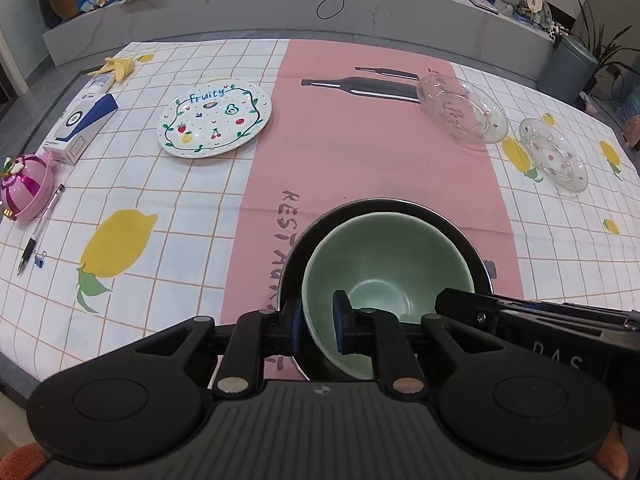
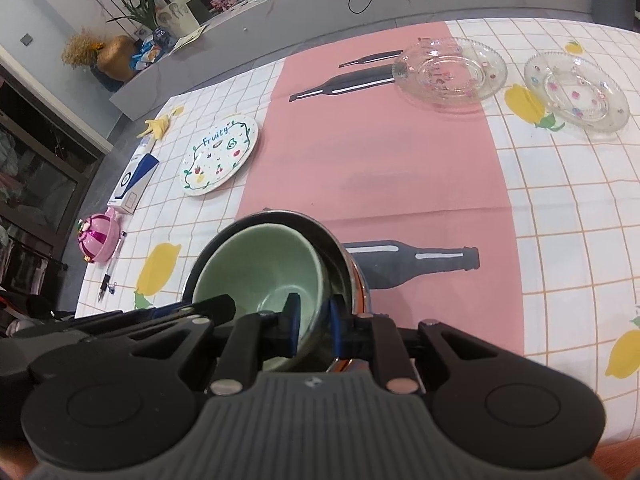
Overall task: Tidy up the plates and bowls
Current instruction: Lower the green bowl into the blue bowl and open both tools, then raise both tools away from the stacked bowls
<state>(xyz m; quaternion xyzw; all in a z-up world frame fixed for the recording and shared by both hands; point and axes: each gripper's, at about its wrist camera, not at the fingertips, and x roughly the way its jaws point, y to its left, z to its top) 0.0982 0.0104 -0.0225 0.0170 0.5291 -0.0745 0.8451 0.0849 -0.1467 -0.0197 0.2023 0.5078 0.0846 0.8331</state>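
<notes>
A pale green bowl (image 1: 380,256) (image 2: 260,264) leans tilted inside a larger metal bowl (image 1: 384,202) (image 2: 288,214) on the pink strip of the tablecloth. My left gripper (image 1: 318,320) straddles the green bowl's left wall, one pad outside and one inside. My right gripper (image 2: 314,320) straddles its right wall the same way, the outer pad between the two bowls. Both are shut on that bowl. A white "Fruity" plate (image 1: 216,120) (image 2: 220,152) lies at the far left. Two clear glass plates (image 1: 460,112) (image 1: 554,156) (image 2: 450,70) (image 2: 576,90) lie at the far right.
Along the left edge lie a pink round toy (image 1: 26,188), a pen (image 1: 40,232), a white and blue box (image 1: 80,128) and a banana peel (image 1: 118,66). A grey counter (image 1: 360,4) with cables and ornaments runs behind the table.
</notes>
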